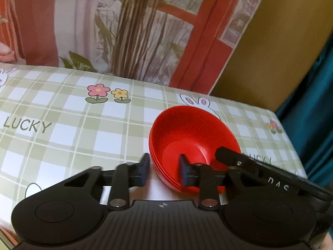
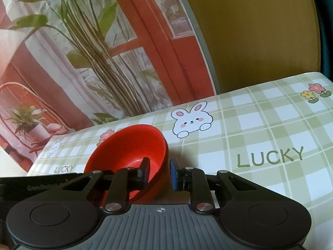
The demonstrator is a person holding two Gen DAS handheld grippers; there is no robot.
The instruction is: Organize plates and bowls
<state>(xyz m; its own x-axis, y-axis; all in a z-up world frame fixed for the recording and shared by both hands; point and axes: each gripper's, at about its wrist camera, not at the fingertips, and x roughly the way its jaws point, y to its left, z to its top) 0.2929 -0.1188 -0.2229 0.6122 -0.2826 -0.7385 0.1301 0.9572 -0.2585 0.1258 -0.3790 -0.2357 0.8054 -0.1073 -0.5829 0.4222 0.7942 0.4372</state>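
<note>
In the left wrist view we see a stack of glossy red plastic bowls [image 1: 193,139] sitting right of centre on the green-and-white checked tablecloth [image 1: 83,129] printed with flowers, rabbits and the word LUCKY. Our left gripper [image 1: 164,170] straddles the stack's near left rim: one dark finger sits outside the wall at lower centre, the other inside the bowl, with the jaws narrowed around the rim, though we cannot tell whether the pads actually press on it. From the lower right of that frame the black finger of the right gripper [image 1: 226,155] reaches over the opposite rim. In the right wrist view the same stack of bowls [image 2: 133,145] lies at lower centre-left, and our right gripper [image 2: 160,175] straddles its near right rim, the left finger inside the bowl, the blue-padded right finger just outside the wall, jaws nearly closed; again contact is not clear. Behind the table hangs a printed backdrop of a plant and red window frames [image 2: 93,52].
</note>
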